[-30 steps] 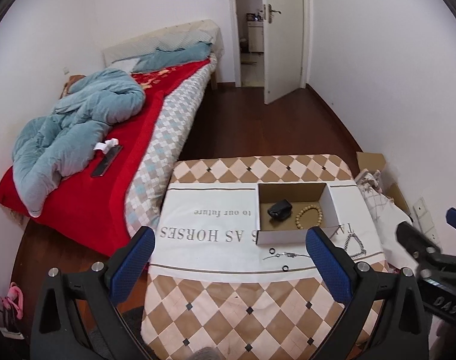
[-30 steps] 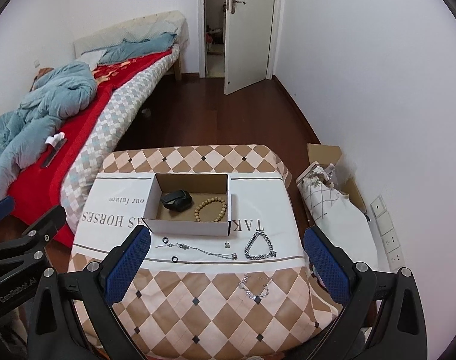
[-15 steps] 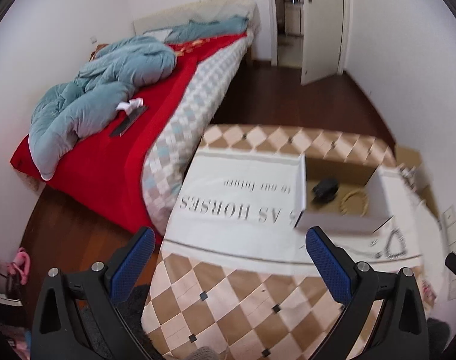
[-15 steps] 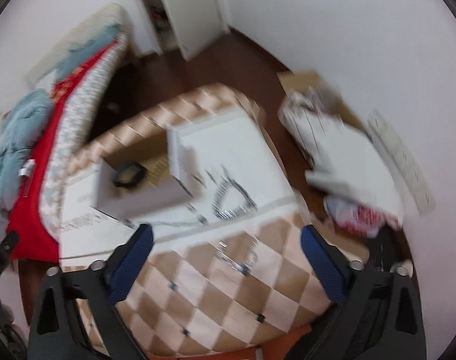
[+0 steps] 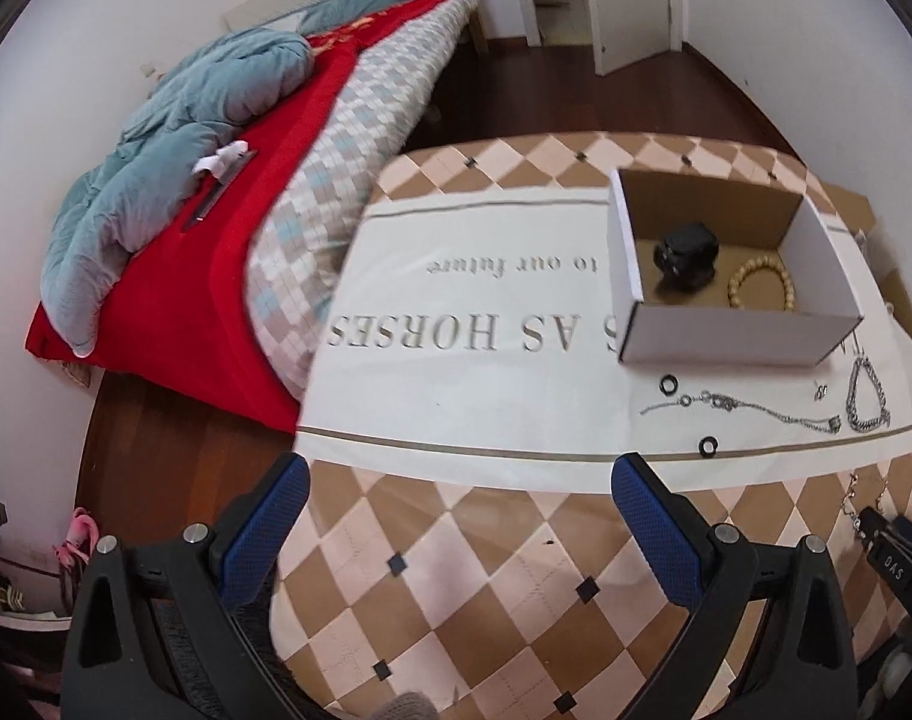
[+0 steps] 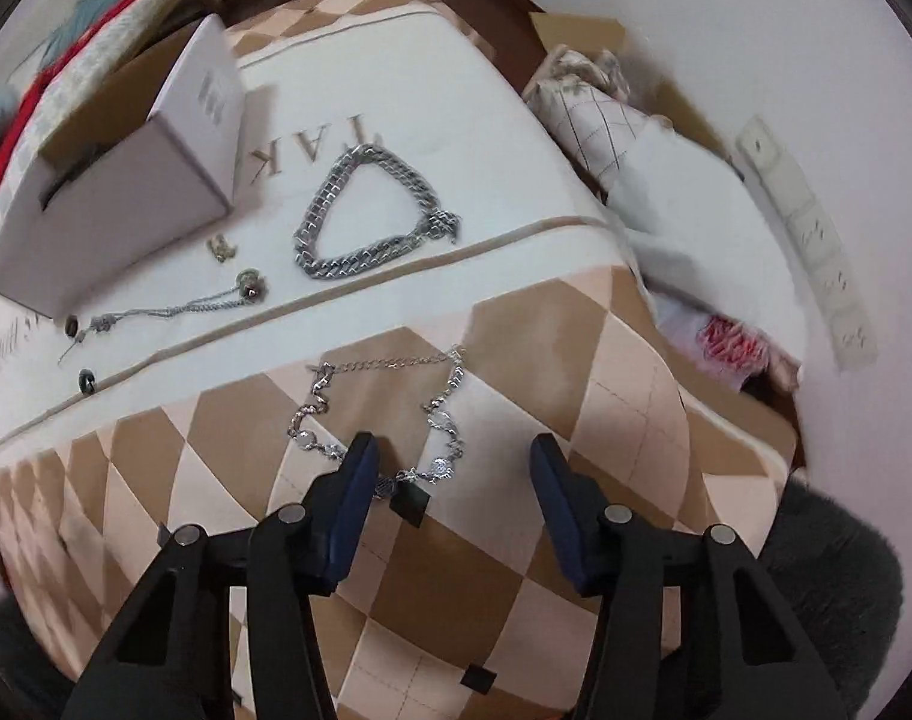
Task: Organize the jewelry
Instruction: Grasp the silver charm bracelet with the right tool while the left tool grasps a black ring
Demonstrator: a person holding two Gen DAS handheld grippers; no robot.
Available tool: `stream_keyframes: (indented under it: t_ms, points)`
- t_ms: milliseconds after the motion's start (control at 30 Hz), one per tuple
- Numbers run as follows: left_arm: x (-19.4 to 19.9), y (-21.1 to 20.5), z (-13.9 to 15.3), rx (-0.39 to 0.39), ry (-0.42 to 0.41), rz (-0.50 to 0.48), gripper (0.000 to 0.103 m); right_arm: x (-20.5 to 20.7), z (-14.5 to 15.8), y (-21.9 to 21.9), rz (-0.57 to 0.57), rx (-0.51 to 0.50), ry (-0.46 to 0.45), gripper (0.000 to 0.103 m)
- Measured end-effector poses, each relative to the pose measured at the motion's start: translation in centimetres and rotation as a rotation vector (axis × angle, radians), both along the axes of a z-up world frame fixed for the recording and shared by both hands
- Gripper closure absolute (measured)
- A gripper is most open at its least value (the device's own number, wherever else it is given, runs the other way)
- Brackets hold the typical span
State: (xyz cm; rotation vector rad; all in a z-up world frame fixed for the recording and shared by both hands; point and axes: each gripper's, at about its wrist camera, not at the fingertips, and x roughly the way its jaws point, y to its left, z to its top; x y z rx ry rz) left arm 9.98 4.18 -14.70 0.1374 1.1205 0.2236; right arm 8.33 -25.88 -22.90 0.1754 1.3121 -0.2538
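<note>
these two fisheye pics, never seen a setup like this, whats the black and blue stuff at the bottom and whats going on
Those are two hand-held grippers with blue-padded fingers; a person holds one in each hand, and each carries a camera looking along its fingers.

The left gripper is open and holds nothing. Its view shows a cloth-covered table with a white cardboard box containing a beaded bracelet and a black item.

The right gripper is open, low over a thin silver chain, not gripping it. Beyond lie a thick silver chain and smaller pieces.
</note>
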Motion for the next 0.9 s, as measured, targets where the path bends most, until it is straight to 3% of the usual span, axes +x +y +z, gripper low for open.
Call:
stream_keyframes:
  t_ms: [67, 133, 233, 433, 667, 833, 900]
  points:
    - [0.5, -0.6, -1.0, -0.019, 0.024, -0.023, 0.000, 0.2, 0.2, 0.2, 0.007, -0.005, -0.016, 0.064]
    - [1.2, -1.7, -2.3, -0.044, 0.063, -0.056, 0.000, 0.2, 0.3, 0.3, 0.009, -0.012, -0.025, 0.084]
    - [2.4, -3.7, -4.8, -0.093, 0.129, -0.095, 0.001, 0.2, 0.3, 0.0, 0.005, -0.013, -0.029, 0.095]
    - [4.2, -6.3, -8.5, -0.182, 0.228, -0.108, 0.003, 0.7, 0.3, -0.4, 0.001, 0.000, -0.034, 0.098]
    - [5.4, -8.0, -9.7, -0.179, 0.245, -0.147, 0.019, 0.9, 0.2, -0.6, -0.005, 0.002, -0.035, 0.098]
    - [5.5, -8.3, -9.6, -0.202, 0.233, -0.172, 0.050, 0.9, 0.3, -0.6, -0.005, 0.001, -0.034, 0.098]
    - [5.5, -8.7, -9.3, -0.204, 0.225, -0.192, 0.077, 0.9, 0.3, -0.6, -0.005, 0.001, -0.033, 0.098]
